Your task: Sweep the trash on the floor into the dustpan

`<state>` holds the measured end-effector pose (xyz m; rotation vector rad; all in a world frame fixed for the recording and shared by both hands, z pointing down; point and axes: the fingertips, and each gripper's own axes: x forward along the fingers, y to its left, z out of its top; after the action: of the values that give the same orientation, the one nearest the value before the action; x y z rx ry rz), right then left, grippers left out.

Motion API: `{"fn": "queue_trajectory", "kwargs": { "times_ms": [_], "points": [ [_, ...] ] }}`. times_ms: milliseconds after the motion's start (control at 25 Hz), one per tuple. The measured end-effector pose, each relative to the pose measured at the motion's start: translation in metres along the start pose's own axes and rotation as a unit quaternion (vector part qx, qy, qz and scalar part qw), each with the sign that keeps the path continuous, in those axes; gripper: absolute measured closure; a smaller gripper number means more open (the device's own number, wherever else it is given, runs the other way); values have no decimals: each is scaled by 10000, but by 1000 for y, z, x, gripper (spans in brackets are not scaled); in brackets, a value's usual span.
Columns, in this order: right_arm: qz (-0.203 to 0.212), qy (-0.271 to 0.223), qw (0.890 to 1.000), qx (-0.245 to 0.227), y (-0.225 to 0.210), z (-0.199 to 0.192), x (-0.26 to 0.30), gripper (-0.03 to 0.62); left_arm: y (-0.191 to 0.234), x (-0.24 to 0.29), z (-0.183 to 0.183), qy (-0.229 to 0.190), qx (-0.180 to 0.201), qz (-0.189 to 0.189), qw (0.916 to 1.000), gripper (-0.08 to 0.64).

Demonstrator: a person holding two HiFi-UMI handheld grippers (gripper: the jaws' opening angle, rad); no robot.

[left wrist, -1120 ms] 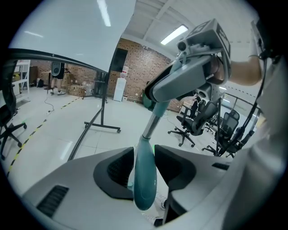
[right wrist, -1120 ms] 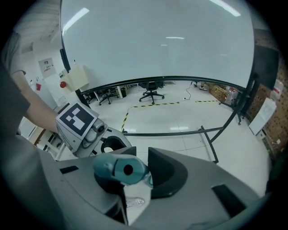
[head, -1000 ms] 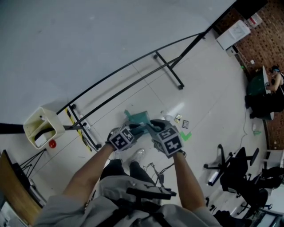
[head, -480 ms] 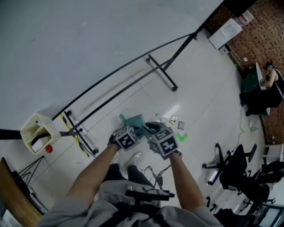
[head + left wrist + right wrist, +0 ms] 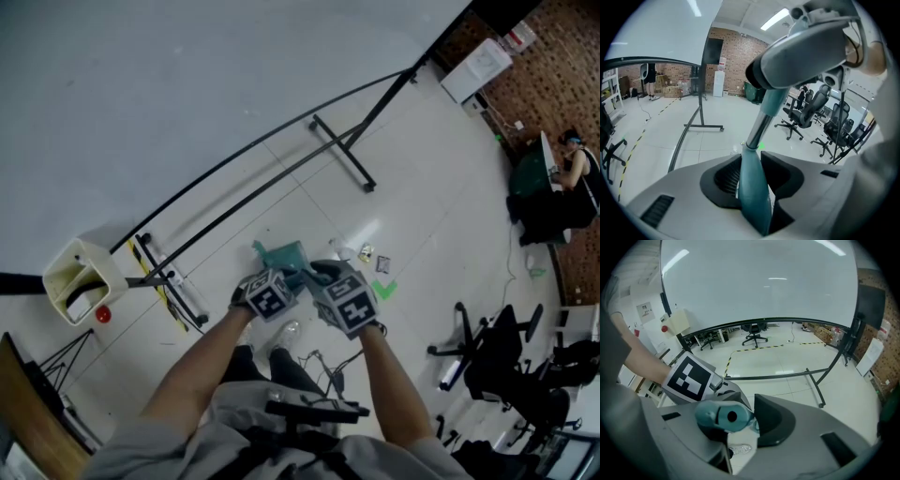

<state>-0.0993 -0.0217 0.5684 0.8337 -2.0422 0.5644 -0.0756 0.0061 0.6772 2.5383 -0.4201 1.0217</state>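
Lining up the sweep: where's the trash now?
Head view, centre: the trash lies on the white floor just right of the teal dustpan, above the green floor mark.

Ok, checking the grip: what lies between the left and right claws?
A teal handle with a metal shaft, in the left gripper view: it rises from the left claw to the right claw, whose jaws have just been opening around its end.

No words or numbers are legible anywhere. The left cube [image 5: 267, 295] and the right cube [image 5: 349, 302], near the person, carry only black-and-white square patterns, no letters. A paper notice [image 5: 645, 309] on the far left wall and the print on a red-and-white box [image 5: 518, 37] at far right are too small to read.
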Motion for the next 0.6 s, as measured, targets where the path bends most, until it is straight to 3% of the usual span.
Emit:
{"fn": "queue_trajectory", "kwargs": {
  "times_ms": [600],
  "points": [
    [-29,142,9998,153,-5,-5,1,469,2,1,1,1,-55,59,10000,434]
  ]
}}
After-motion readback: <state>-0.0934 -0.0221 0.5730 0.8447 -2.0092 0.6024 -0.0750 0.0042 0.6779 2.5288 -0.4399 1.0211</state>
